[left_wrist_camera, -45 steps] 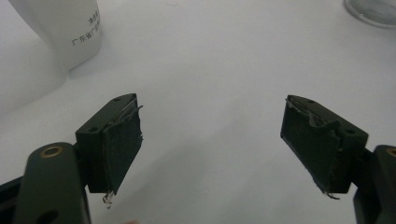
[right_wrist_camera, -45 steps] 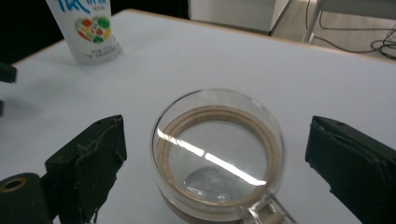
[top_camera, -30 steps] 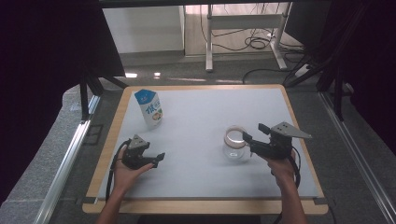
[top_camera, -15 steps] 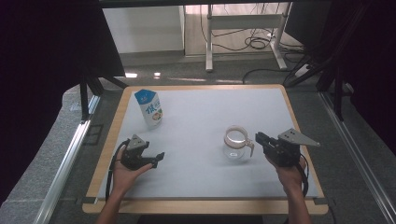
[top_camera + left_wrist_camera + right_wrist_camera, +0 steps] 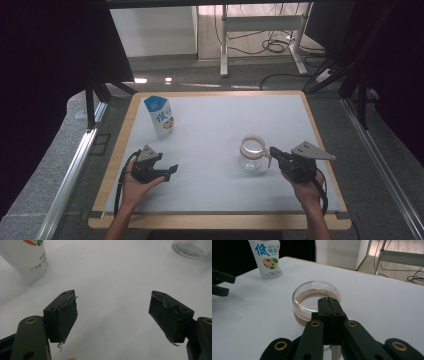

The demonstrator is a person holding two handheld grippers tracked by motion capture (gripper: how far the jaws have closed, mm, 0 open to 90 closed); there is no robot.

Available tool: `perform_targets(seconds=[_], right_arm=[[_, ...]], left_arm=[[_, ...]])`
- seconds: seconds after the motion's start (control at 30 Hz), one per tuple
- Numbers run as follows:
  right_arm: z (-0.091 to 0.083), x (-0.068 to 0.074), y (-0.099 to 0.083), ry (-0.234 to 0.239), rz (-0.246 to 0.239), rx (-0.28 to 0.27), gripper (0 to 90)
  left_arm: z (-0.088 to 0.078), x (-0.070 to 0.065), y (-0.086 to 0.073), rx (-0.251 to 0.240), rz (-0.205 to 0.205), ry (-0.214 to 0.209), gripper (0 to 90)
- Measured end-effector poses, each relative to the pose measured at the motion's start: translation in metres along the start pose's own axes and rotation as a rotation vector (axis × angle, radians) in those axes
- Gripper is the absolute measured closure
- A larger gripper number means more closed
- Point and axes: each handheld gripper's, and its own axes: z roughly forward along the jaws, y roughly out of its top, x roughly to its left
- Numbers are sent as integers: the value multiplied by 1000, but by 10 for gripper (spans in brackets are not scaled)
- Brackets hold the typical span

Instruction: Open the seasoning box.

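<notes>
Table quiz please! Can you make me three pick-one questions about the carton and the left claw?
1. Where on the table does the carton stand?
A. far left
B. near right
C. front middle

2. What colour is the carton's top?
A. red
B. blue
C. black

3. How is the left claw?
A. open
B. shut with nothing in it
C. shut on the carton

Answers:
1. A: in the high view the carton stands by the far left corner.
2. B: its folded top is blue above a white body.
3. A: in the left gripper view the two jaws stand wide apart with bare table between them.
</notes>
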Motion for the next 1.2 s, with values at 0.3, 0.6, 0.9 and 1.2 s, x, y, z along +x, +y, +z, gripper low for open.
perform_targets(seconds=[0.3,0.6,0.9,1.2], right_arm=[[16,-6,-4,-29,3,23,899],[20,-9,-7,-32,8,27,899],[20,-9,-11,-32,11,26,898],[18,-13,-15,-49,33,12,898]], left_arm=[[0,-1,-2,5,-10,-33,278],[0,-1,-3,-15,-29,-24,281],[8,-7,-3,-22,-17,-32,342],[9,-8,-1,-38,-14,-58,439]])
